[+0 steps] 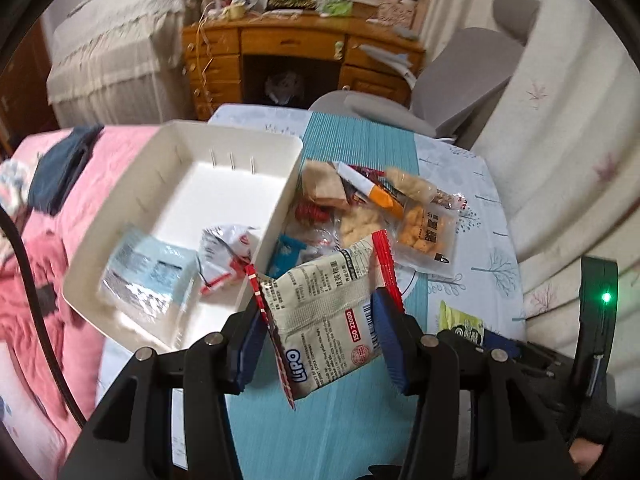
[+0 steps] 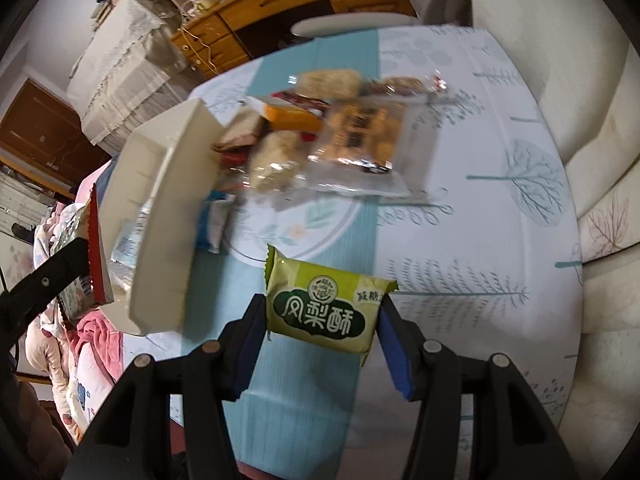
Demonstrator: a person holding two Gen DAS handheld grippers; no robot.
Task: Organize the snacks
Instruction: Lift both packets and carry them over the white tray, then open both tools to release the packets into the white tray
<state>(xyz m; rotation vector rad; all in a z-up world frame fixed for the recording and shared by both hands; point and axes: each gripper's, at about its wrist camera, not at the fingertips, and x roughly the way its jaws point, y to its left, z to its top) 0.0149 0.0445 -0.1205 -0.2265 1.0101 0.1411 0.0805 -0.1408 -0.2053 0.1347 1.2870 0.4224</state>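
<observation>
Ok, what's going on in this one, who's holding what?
A person is sorting snack packets from a table into a white bin. The left gripper is shut on a cream Lipo packet, held up near the bin's rim. The right gripper is shut on a green pineapple-cake packet above the table. Two packets already lie in the bin: a pale blue one and a white and red one. A pile of snacks waits beside the bin.

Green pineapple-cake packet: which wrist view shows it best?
The right wrist view: the green pineapple-cake packet sits front-on between the right gripper jaws, label readable. The left wrist view catches only a corner of it past the left gripper, which holds the Lipo packet.
</observation>
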